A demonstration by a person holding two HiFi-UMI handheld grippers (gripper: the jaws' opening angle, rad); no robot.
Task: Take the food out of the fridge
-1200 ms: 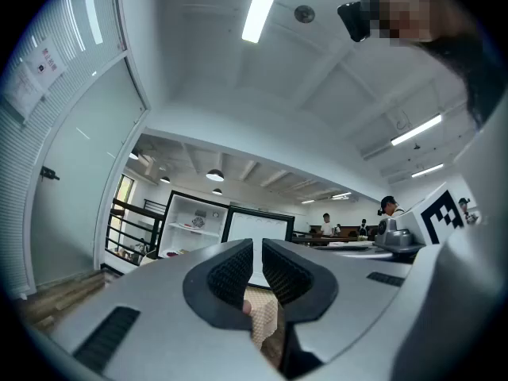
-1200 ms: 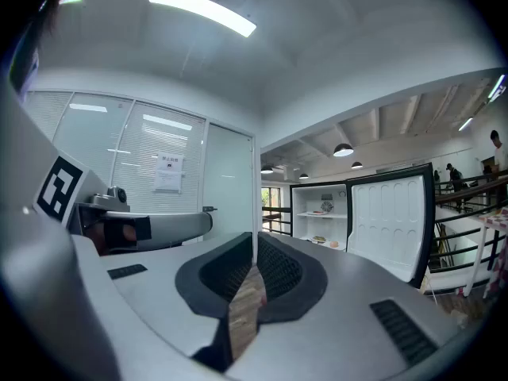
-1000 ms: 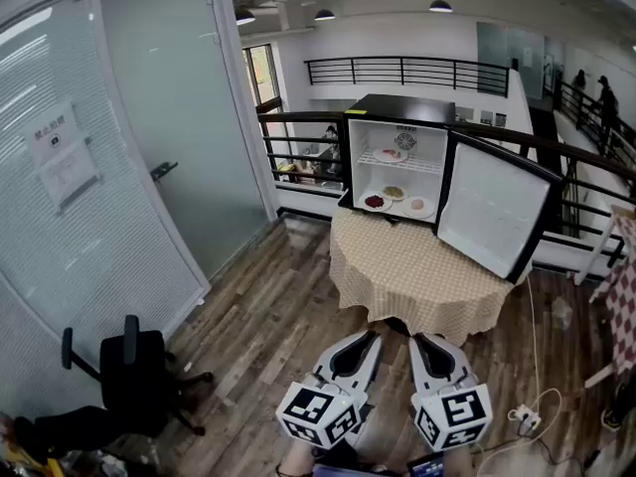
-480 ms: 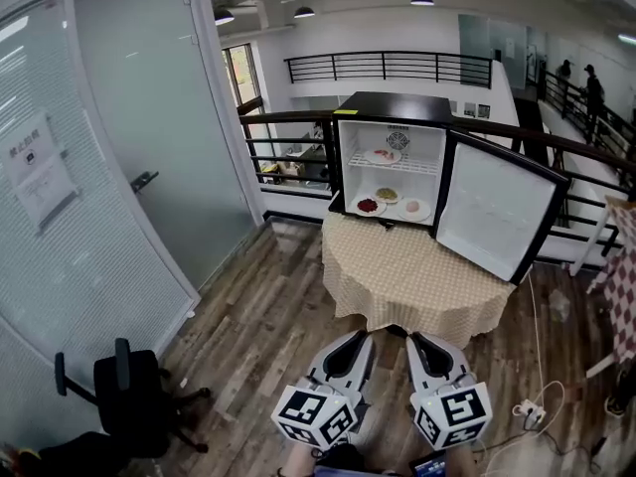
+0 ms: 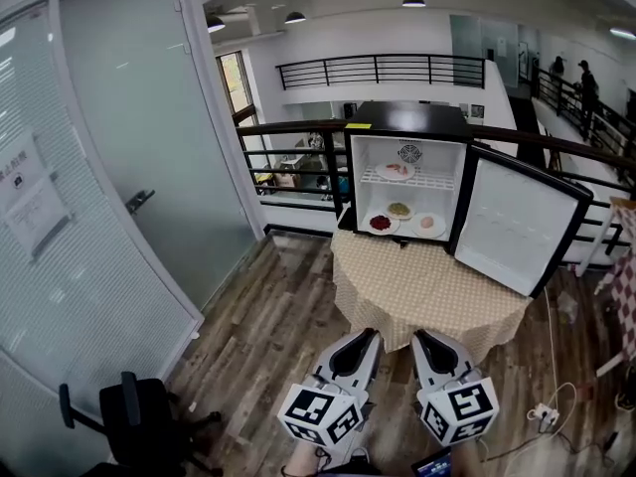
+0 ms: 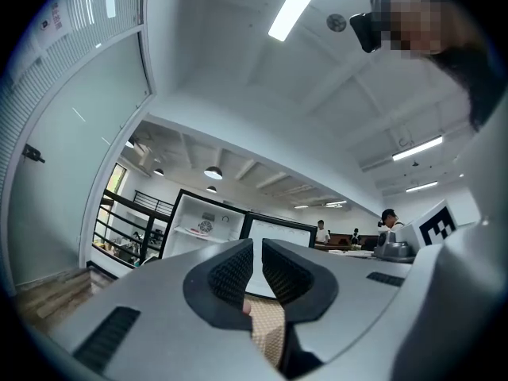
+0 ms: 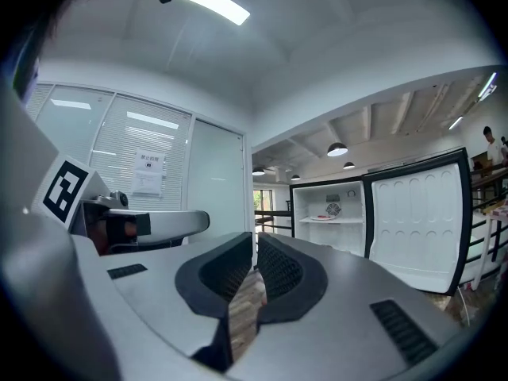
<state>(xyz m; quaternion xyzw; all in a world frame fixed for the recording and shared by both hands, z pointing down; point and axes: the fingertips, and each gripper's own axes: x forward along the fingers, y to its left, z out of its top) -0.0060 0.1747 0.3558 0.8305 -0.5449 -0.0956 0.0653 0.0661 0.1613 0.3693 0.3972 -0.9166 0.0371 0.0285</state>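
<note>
— While both tools hang low at the bottom of the head view, where is the food?

— Inside the fridge (image 5: 407, 117). It stands at the far edge of the round, cloth-covered table (image 5: 427, 291), and its door (image 5: 517, 225) is swung wide open to the right.

— How many plates?

— Four. One plate (image 5: 395, 171) lies about mid-way along the upper wire shelf (image 5: 434, 179). The other three are on the fridge floor. The plate of red food (image 5: 380, 224) is at the front left and the plate of pale pink food (image 5: 427, 224) at the front right. The plate of greenish food (image 5: 399, 210) sits behind and between them.

— And the grippers?

— The left gripper (image 5: 364, 338) and the right gripper (image 5: 423, 338) are side by side at the table's near edge, well apart from the fridge. Each has its jaws drawn together on nothing. In the left gripper view only a sliver of the table's checked cover shows between the ribbed pads. In the right gripper view a strip of wooden floor (image 5: 278, 306) shows.

— Anything else around?

— A frosted glass wall (image 5: 149, 127) on the left and a black office chair (image 5: 139, 427) near the lower left corner.
</note>
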